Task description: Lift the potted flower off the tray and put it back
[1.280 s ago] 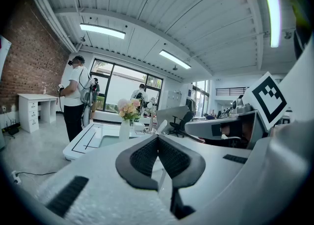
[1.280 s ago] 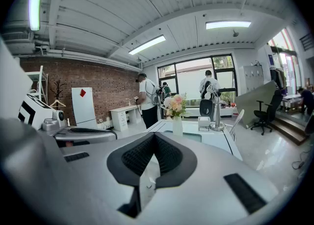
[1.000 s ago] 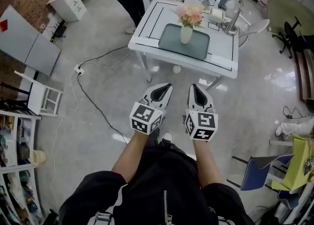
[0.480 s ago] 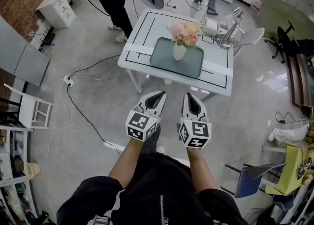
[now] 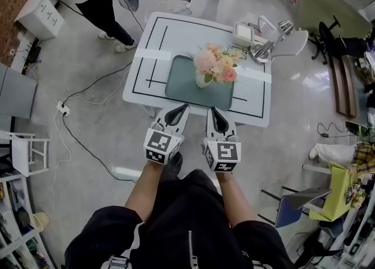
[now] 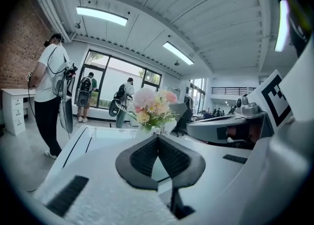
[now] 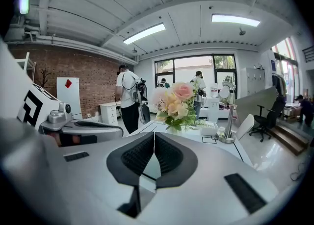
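Step in hand, by my reading: pre-grasp, nothing is being lifted yet. The potted flower, a pink-and-peach bouquet in a small white vase, is standing upright approx. mid-tray on the grey-green rectangular tray. The tray is lying on the white tabletop w/ black line markings.

The left gripper and right gripper are hovering side by side at the tabletop's near edge, short of the tray and well apart from the vase. Both are showing jaws pressed together, dark pads meeting at the tips, nothing btwn them; each gripper view is looking straight past its closed jaws at the bouquet.

Next move, as I judge it: the jaws need opening wide enough for the vase body, then going fwd over the tray's near rim to take the vase below the blooms. A gentle squeeze and a straight-up lift seem wise, since the bouquet is looking top-heavy.

Pose: the person is standing at the tabletop's near side, both bare forearms stretching fwd, roughly parallel. The grippers are pointing at the flower and tilting slightly down, marker cubes facing up.
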Tool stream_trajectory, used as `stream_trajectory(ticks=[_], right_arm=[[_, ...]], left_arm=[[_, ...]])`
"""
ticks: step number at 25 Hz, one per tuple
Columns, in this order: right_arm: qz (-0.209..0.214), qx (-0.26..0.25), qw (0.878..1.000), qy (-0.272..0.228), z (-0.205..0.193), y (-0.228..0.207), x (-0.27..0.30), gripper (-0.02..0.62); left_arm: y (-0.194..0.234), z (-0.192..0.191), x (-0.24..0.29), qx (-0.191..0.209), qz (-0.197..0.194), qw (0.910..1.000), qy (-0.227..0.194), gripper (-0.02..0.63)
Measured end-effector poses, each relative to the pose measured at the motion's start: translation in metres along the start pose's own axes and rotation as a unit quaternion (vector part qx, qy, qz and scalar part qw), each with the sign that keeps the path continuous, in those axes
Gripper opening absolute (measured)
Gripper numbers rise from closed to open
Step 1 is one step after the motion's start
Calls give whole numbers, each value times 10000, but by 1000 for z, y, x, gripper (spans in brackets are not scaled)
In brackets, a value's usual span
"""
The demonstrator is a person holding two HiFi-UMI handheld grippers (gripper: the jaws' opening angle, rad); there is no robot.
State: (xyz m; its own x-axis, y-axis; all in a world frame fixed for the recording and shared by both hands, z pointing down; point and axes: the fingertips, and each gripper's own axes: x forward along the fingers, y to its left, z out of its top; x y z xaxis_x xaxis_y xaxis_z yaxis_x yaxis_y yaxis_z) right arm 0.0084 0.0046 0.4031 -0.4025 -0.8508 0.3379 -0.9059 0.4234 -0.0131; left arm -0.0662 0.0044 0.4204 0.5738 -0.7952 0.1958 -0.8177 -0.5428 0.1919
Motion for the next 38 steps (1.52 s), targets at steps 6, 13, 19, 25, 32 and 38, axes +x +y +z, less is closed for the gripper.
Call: stream_trajectory(ticks=[6,13,19,25,32,38], right_arm=[[-9,30,9998,205,-7,-16,43,9],[73,182,9990,408,-31,-29,71,11],[140,223,9988,402,-39,-37,86,11],[197,190,9987,438,-53,-44,103,22],[109,409,9985,341,-70,-46,123,132],[21,511,9985,190,-77,-53,141,238]], left_arm=[[23,-4,41,-53,-168,9996,205,6],[40,-9,59,-94,-80,9995,301,6],[47,-13,66,-64,16,9995,321,6],[51,-19,66,-178,175,9993,264,6],[56,-24,57,-212,334,9989,252,6],[65,-33,43,-301,515,9979,265,6]])
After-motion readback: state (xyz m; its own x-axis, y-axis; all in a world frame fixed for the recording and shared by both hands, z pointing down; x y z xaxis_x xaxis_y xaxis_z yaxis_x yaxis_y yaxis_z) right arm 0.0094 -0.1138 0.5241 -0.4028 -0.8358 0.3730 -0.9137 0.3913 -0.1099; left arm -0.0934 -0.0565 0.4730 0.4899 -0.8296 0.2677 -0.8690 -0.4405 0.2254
